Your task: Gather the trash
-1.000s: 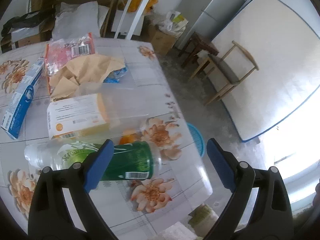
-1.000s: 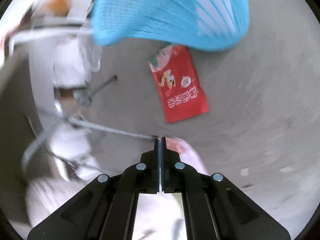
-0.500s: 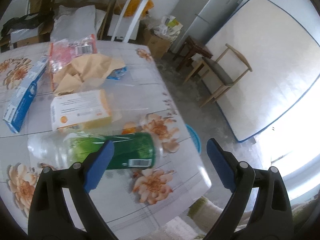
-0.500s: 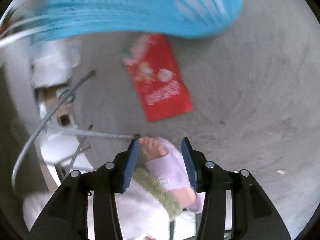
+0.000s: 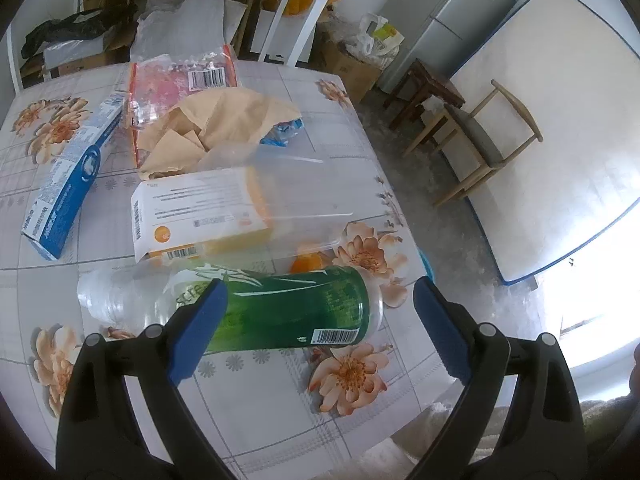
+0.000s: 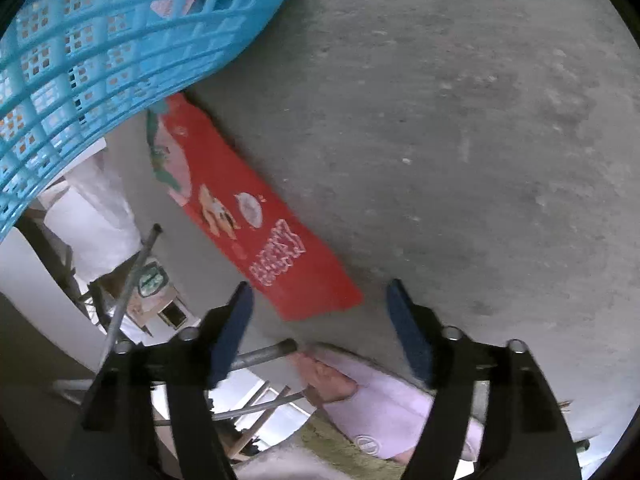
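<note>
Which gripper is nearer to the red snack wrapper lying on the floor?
Right. The right gripper, jaws just opened with nothing between them, hangs just above the red snack wrapper. The left gripper is open over the green bottle on the table.

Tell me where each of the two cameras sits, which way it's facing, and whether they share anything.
Left wrist view: on the left gripper, angled down over the floral-cloth table at the lying green-labelled plastic bottle; only its open blue-padded fingers show.
Right wrist view: on the right gripper, jaws just opened, nothing between them, facing the concrete floor, flat red snack packet and blue plastic basket; a slippered foot shows.
Shared: perhaps only the basket, glimpsed beyond the table edge.
</note>
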### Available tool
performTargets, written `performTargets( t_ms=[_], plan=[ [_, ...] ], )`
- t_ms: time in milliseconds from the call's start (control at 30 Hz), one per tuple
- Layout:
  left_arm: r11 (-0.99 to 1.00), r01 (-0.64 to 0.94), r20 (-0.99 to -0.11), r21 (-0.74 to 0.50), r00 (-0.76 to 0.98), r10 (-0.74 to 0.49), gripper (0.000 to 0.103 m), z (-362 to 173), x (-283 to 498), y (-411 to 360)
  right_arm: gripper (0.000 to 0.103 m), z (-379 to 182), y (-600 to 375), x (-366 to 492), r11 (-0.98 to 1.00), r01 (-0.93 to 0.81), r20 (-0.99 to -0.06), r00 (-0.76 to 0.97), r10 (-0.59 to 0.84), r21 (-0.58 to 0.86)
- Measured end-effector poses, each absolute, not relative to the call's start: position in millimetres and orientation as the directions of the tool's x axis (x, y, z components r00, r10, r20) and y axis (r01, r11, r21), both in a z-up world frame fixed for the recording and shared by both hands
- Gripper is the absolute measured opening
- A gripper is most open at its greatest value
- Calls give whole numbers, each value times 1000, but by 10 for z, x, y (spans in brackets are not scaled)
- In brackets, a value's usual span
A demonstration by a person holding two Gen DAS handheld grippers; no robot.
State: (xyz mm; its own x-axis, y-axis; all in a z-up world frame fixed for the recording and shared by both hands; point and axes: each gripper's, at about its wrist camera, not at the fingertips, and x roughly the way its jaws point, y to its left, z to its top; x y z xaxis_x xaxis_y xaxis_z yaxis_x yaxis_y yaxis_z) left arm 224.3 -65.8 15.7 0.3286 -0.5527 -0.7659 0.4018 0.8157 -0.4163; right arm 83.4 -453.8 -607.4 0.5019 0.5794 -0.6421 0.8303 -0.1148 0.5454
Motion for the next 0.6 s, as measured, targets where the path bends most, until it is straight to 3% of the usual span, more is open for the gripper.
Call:
performTargets(
  t_ms=[333, 433, 600],
  plan=[
    [820, 411, -780, -399, 318, -539, 90, 120, 2222, -774, 62, -6130, -4539, 850, -173, 812, -589, 534, 607, 557],
    [820, 413, -781, -395, 319, -537, 90, 122, 2221, -785, 45, -6148, -4541, 868, -154, 816, -587, 518, 622, 557],
    [820, 414, -781, -395, 319, -537, 90, 119, 2225, -786, 38, -6162, -4520, 870, -135, 829, -599, 495, 629, 543]
  ],
)
